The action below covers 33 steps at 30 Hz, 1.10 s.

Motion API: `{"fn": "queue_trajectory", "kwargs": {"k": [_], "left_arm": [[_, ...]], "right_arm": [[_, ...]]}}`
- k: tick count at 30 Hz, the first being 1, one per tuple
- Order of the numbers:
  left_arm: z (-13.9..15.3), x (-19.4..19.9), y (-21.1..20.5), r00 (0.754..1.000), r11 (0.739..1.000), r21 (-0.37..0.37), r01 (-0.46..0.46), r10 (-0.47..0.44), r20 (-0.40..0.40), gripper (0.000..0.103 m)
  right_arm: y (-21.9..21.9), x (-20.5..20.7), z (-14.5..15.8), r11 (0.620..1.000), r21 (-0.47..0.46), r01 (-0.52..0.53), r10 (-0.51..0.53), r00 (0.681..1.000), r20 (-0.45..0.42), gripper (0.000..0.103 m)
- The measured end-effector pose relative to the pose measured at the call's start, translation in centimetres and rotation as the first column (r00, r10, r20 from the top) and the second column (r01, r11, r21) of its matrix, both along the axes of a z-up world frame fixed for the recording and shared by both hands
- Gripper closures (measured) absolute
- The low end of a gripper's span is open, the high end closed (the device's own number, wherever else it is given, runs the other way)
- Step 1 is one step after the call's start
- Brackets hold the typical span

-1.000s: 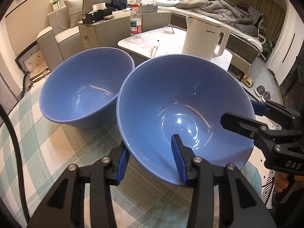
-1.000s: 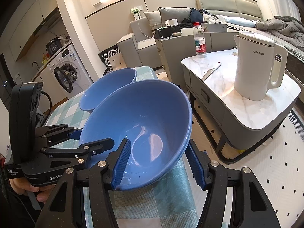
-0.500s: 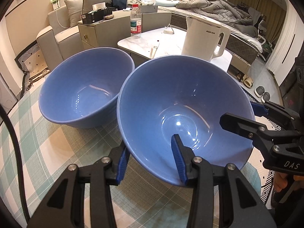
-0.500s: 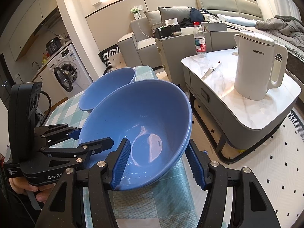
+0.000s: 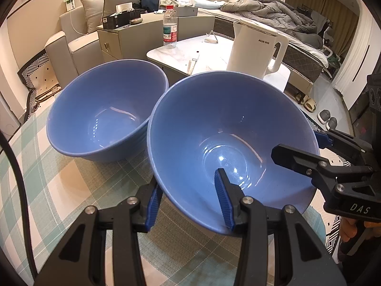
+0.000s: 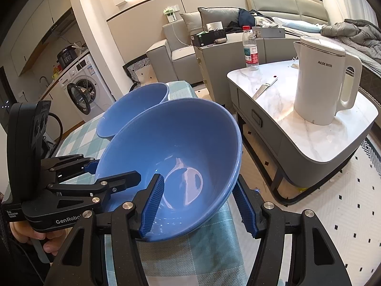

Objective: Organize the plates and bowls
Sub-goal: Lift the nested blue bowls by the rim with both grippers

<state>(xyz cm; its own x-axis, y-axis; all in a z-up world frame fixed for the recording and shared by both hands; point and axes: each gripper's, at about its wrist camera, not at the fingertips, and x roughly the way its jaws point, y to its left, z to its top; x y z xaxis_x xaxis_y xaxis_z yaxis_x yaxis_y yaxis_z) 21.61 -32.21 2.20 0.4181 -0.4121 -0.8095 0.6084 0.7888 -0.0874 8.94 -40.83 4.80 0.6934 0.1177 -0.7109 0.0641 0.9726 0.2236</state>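
Two blue bowls are over a green checked tablecloth. The far bowl stands upright on the cloth, close beside the near one. The near bowl is tilted at the table's right edge. My left gripper is shut on its near-left wall, one pad inside and one outside. On the right-hand wall my right gripper is shut the same way, straddling the rim. A hand shows behind each gripper.
Just past the table edge stands a low marble table with a white kettle, a water bottle and a knife. A grey sofa and a washing machine lie beyond. A patterned rug covers the floor on the right.
The near bowl has tipped very slightly, so the reflections inside it have shifted. Both grippers keep their places and their hold.
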Motion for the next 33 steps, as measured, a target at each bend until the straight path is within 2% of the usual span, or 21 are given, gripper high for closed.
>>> {"fn": "queue_trajectory", "kwargs": {"k": [24,33], "left_arm": [[0.2,-0.2,0.3,1.000,1.000,-0.020,-0.010,0.010,0.007,0.063],[1.3,-0.7,0.7,0.999,0.999,-0.034,-0.011,0.012,0.030,0.063]], "right_arm": [[-0.2,0.0,-0.1,1.000,0.003,0.001,-0.001,1.000,0.005,0.042],[-0.1,-0.8,1.0,1.000,-0.006,0.002,-0.001,0.999,0.037,0.042]]}}
